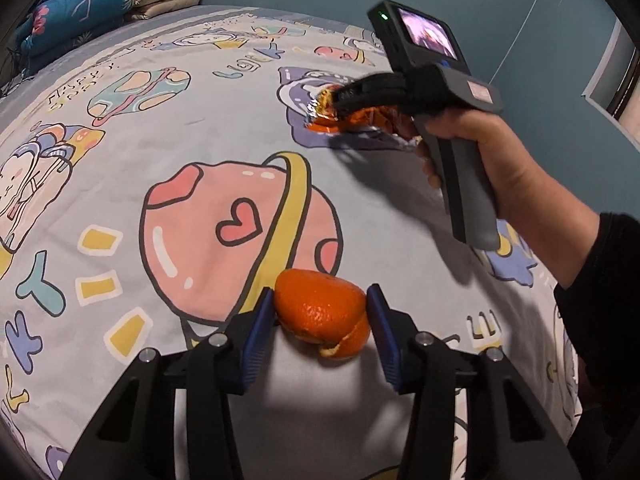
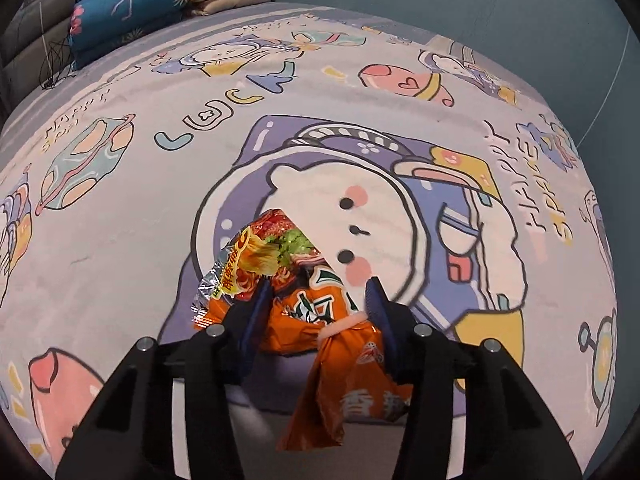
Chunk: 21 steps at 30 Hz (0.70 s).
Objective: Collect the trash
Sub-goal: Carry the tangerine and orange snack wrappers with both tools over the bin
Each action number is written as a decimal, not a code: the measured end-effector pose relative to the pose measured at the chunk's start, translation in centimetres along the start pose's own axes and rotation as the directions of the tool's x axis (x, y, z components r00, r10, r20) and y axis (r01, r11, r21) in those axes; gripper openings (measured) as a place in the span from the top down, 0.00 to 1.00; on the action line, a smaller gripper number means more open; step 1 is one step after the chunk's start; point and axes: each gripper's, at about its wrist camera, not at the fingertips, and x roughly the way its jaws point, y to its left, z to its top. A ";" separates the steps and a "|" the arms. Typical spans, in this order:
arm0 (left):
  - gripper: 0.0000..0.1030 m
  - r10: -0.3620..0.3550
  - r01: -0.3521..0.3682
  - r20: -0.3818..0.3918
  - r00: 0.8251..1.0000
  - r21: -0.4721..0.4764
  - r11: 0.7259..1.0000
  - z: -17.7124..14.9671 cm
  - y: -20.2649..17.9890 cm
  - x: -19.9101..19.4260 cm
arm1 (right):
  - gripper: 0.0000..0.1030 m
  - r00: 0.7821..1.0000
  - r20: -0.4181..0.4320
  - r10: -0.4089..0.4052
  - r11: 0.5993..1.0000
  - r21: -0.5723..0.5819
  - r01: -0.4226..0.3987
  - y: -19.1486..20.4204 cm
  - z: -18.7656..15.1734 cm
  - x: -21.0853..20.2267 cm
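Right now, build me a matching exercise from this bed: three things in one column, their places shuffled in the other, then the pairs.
Things:
1. orange peel
2. noodle wrapper
3. folded quilts

Places:
A. far corner of the bed
B. between the right gripper's fingers
C. between the left gripper's fingers

Pairs: 1-C, 2-B, 3-A

The left gripper (image 1: pixel 321 308) is black, angular plastic with ribbed blue pads and round silver screws on its arms. The right gripper (image 2: pixel 318 300) matches it; from the left wrist view it has a grey pistol handle, a small lit screen, a green light and a pink label. A black sleeve (image 1: pixel 604 280) covers the person's right forearm.
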 end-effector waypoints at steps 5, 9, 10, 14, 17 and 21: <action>0.57 -0.020 0.020 0.002 1.000 0.002 1.000 0.0 -0.2 -0.3 | 0.56 1.000 0.013 -0.005 1.000 0.031 0.005 -2.1 -1.4 -1.7; 0.57 -0.024 0.024 0.001 1.000 0.000 1.000 -0.1 -0.2 -0.4 | 0.57 1.000 0.028 0.002 0.999 0.054 -0.003 -3.8 -2.7 -3.6; 0.57 -0.030 0.030 0.002 1.000 -0.002 1.000 -0.1 -0.2 -0.4 | 0.57 1.000 0.027 0.002 0.998 0.059 -0.004 -4.3 -3.1 -4.0; 0.57 -0.030 0.030 0.019 0.999 0.007 1.000 -0.1 -0.3 -0.9 | 0.57 0.999 0.034 -0.005 0.996 0.094 0.002 -6.2 -4.8 -5.8; 0.57 -0.029 0.029 0.026 0.999 0.021 0.999 -0.1 -0.5 -1.2 | 0.57 0.999 0.043 -0.013 0.994 0.112 0.008 -7.4 -6.1 -7.5; 0.57 -0.032 0.031 0.048 0.998 0.031 0.999 -0.2 -0.9 -2.1 | 0.59 0.998 0.057 -0.025 0.991 0.133 0.017 -8.8 -7.6 -9.9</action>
